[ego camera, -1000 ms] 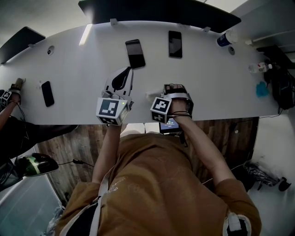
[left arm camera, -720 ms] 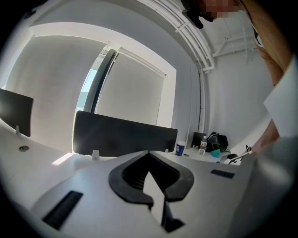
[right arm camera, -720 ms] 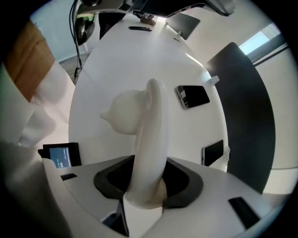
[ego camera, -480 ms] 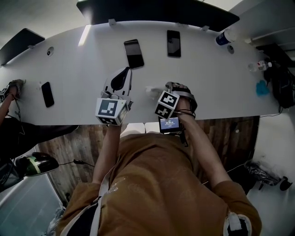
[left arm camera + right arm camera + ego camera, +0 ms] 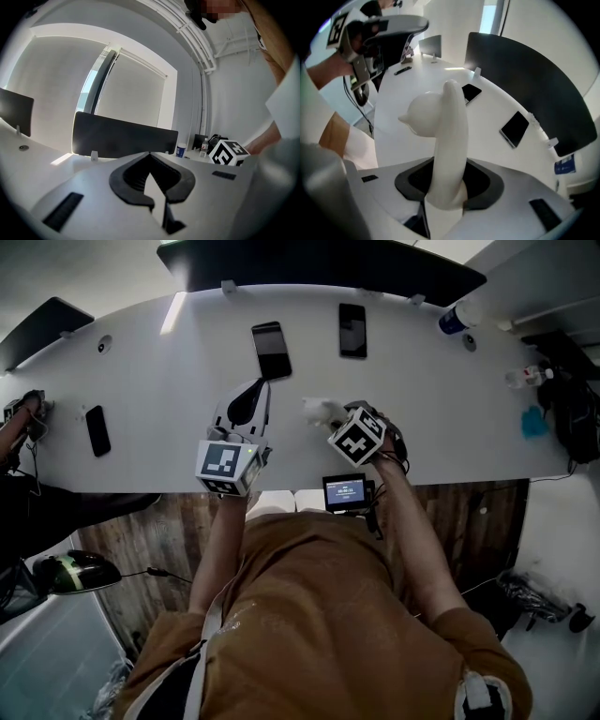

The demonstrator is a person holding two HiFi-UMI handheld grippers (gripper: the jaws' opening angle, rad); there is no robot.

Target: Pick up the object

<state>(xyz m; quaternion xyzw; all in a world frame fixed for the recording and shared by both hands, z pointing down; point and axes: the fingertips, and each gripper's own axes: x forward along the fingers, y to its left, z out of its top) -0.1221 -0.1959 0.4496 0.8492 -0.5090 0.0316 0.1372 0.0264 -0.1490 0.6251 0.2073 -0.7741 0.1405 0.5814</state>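
White object (image 5: 449, 140) is clamped in right gripper (image 5: 447, 185), with the jaws closed against its lower end and the rest projecting out past them. Shape: a long curved neck, smooth and rounded, merging into a bulbous lobe with a small pointed nub at the left. The finish is matte off-white, no seams or print can be made out, and the material reads as plastic or ceramic but cannot be confirmed. In the head view it (image 5: 319, 410) is seen over the near part of the white table (image 5: 169, 381), just right of the left gripper (image 5: 253, 395) and apart from it. In the right gripper view it appears clear of the tabletop. Left gripper jaws are brought together at the tips and nothing is held. The jaw linings are dark and rubbery, the bodies are moulded in light grey, and a black-and-white marker cube (image 5: 357, 436) is carried on the right one. The tabletop is flat and glossy with a curved edge. Two dark slab phones (image 5: 271, 350) (image 5: 352, 330) are laid flat on the far side, below a black panel (image 5: 328, 263).
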